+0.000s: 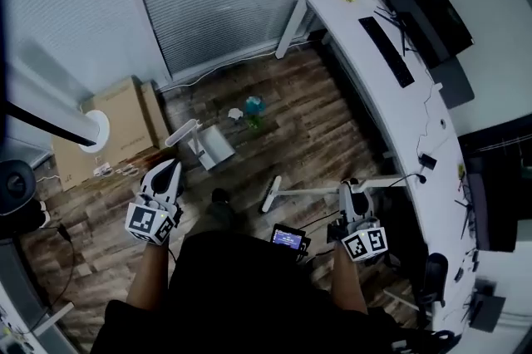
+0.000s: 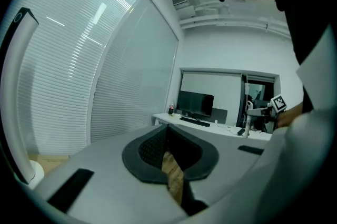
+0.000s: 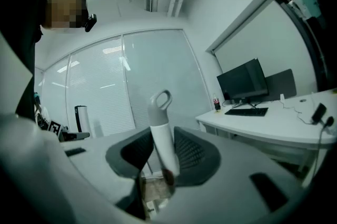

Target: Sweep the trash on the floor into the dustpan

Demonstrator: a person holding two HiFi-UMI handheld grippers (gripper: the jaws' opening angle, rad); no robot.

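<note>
Right gripper (image 1: 350,188) fingers clamped on broom (image 1: 307,191) handle, long axis upright, loop up, brush down, left gripper (image 1: 169,169) clenched empty

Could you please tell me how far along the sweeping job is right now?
Done: the right gripper is shut on the broom handle. In hand: the broom head sits well short of the trash; the left gripper is shut and empty. Left: all the trash lies on the floor outside the dustpan, which stands unheld.

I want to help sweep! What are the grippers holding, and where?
Right gripper clamps the broom by its white handle, below the looped end. Left gripper is shut, empty.
</note>
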